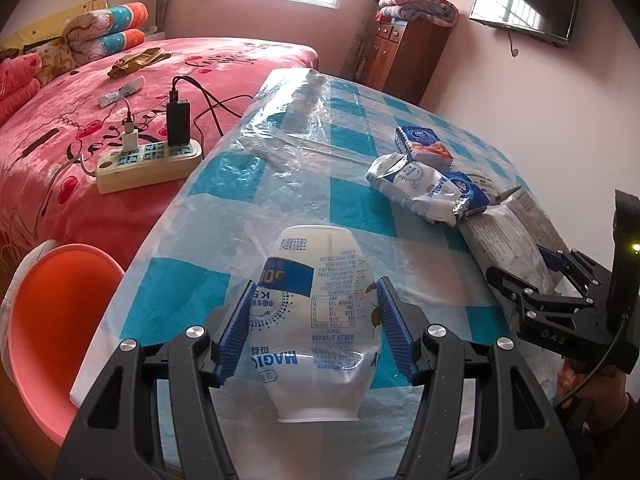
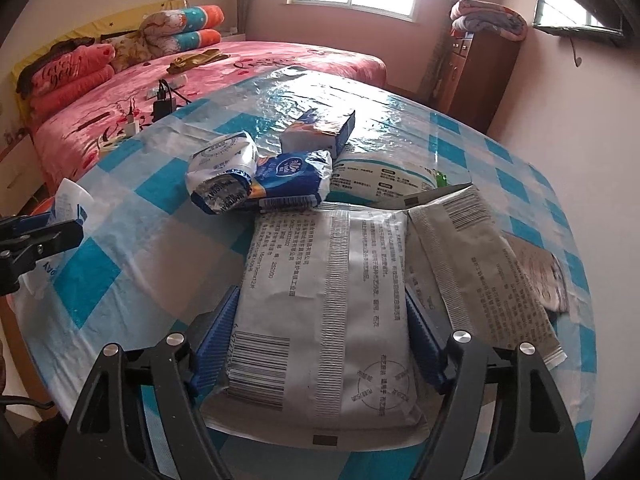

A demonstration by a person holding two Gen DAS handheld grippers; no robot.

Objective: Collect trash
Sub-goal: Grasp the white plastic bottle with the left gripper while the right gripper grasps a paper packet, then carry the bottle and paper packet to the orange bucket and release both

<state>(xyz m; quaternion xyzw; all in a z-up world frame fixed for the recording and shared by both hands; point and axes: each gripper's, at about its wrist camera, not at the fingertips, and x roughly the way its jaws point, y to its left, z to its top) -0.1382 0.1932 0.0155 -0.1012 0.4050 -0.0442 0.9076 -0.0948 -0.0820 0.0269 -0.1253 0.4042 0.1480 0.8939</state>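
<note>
One white milk pouch (image 1: 316,320) is clamped between the blue pads of the left tool (image 1: 316,328), low in the frame. One grey packet (image 2: 324,312) lies between the right tool (image 2: 320,336) pads, contact unclear. Beyond, four more wrappers are counted on the checked bench (image 2: 120,264), mid-frame.

bed (image 1: 120,92) | power strip (image 1: 148,164) on it | orange chair (image 1: 56,320) | wall TV (image 1: 528,0)

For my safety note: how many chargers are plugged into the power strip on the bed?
2. A white charger stands toward the left of the power strip, and a black charger toward its right end. None seems hidden.
</note>
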